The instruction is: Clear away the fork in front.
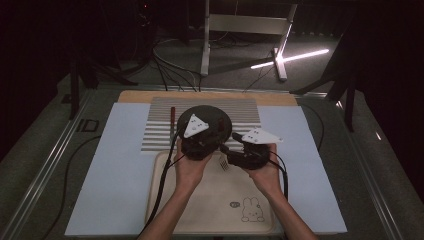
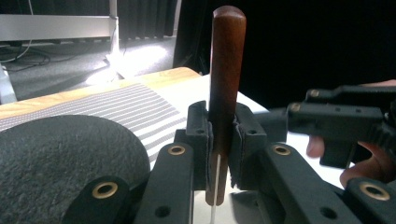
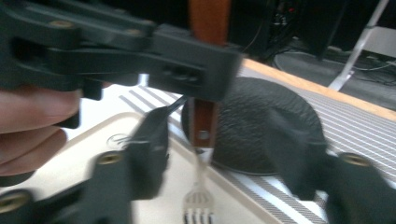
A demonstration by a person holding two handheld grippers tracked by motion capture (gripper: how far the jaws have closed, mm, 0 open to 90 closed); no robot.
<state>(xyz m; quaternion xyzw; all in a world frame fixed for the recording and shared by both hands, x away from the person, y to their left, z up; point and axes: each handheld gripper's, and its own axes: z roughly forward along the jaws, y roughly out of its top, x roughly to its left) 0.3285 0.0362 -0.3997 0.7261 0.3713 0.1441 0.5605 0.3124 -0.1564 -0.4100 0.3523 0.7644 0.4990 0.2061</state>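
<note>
- On the bench, a striped mat is lying at the far middle, with a cream tray bearing a rabbit drawing just in front of it.
- A second wooden-handled utensil is lying on the striped mat, just left of a round black plate.
- The left tongs are hovering over the near edge of the black plate, above the far rim of the tray; they are closing tight on the wooden handle of a fork, holding it upright with the metal part hanging down.
- From the right gripper view, the fork is hanging with its tines low over the tray, the black plate sitting just behind it.
- The right tongs are standing wide apart, gripping nothing, with the fork's neck between their two blurred jaws.
- In the high view, the right tongs are pointing left toward the left tongs, both close together above the tray's far edge.
</note>
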